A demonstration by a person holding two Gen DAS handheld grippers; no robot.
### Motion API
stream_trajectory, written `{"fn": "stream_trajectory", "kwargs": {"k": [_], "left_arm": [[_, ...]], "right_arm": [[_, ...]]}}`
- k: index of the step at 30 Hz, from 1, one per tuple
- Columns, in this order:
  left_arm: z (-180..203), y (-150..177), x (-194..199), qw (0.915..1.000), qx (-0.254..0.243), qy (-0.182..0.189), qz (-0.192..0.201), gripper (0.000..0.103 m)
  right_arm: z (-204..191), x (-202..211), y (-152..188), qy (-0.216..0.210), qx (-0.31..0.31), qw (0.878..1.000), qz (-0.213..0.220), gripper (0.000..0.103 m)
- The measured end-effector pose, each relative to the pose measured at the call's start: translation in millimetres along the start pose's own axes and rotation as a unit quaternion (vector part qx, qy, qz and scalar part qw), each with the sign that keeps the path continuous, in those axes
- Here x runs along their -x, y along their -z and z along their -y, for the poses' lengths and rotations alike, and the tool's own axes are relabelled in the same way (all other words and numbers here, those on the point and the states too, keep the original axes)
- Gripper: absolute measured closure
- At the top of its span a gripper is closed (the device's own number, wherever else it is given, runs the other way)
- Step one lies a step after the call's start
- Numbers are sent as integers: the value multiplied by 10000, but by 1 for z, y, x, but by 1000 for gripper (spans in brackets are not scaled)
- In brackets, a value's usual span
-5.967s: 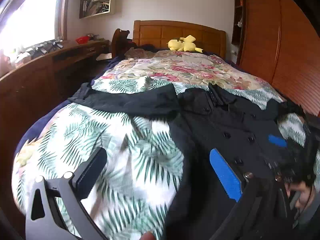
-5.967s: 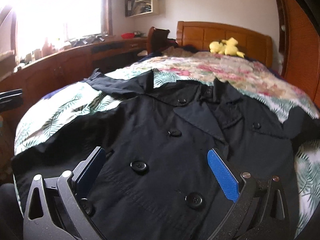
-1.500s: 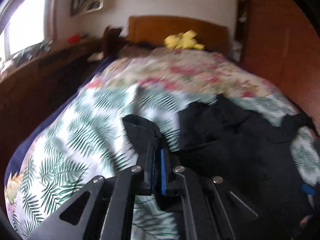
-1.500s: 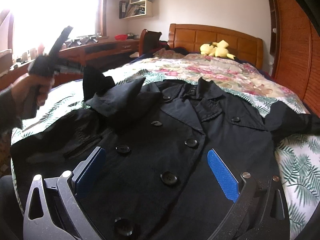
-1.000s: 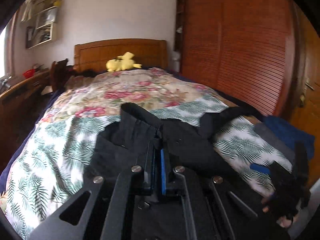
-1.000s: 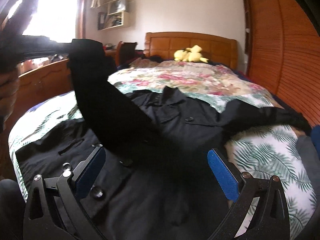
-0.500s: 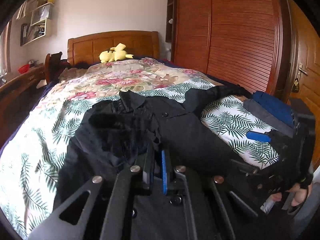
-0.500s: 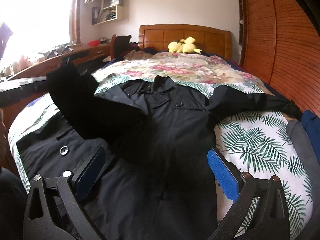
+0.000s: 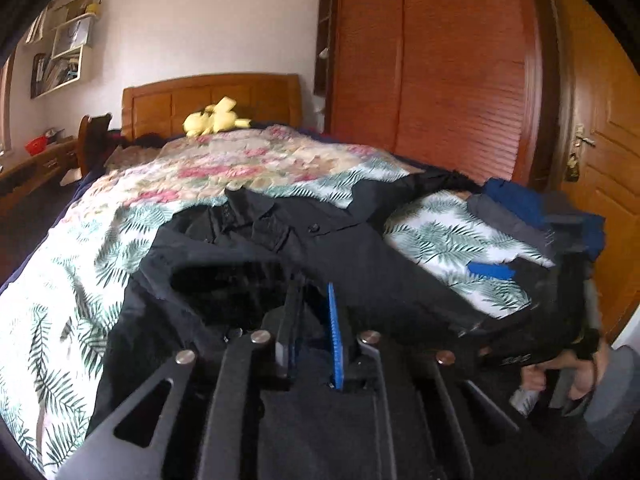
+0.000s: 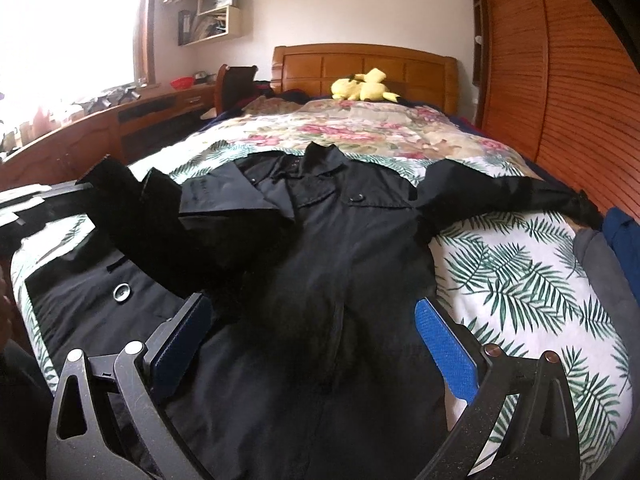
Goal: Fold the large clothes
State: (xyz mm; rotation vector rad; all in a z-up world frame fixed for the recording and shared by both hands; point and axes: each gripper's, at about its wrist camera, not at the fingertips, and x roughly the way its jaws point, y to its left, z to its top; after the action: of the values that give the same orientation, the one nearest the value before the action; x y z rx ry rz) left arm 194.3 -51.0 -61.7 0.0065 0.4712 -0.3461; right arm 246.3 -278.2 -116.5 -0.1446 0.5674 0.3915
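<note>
The black coat lies flat on the bed, near the foot edge, with its collar toward the headboard. One sleeve stretches out to the right edge of the bed. The other sleeve is folded in and lies across the left front of the coat. A silver snap shows on the lining near the left edge.

The left gripper sits low over the folded sleeve. Its two fingers are a little apart, with a thin gap between the dark pad and the blue pad. Black cloth is right around the tips, but it is hard to see if the fingers pinch any of it.

The right gripper hangs over the bottom half of the coat. Its fingers are spread wide and hold nothing. In the left wrist view, a hand holds this gripper near the right edge of the bed.

A leafy white blanket covers the near part of the bed. A flowery quilt covers the far part. A yellow plush toy rests by the headboard. Folded blue and gray clothes are stacked at the right edge. A wooden closet stands on the right side. A long wooden desk runs under the bright window on the left.
</note>
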Motion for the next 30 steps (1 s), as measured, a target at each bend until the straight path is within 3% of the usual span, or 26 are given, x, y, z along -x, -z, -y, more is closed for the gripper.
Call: {"fn": "stream_trajectory", "kwargs": {"k": [6, 13, 21, 30], "left_arm": [[1, -6, 27, 9994, -106, -39, 335, 85], [-30, -5, 45, 9989, 83, -270, 372, 81], [-76, 2, 59, 9955, 442, -756, 361, 80], [-107, 11, 73, 9920, 654, -1004, 386, 80]], "right_arm": [[-3, 0, 9, -2, -144, 9997, -199, 0], [-23, 9, 4, -128, 104, 9994, -303, 0], [-80, 7, -16, -742, 481, 9958, -226, 1], [-154, -32, -13, -1539, 958, 9814, -639, 18]]}}
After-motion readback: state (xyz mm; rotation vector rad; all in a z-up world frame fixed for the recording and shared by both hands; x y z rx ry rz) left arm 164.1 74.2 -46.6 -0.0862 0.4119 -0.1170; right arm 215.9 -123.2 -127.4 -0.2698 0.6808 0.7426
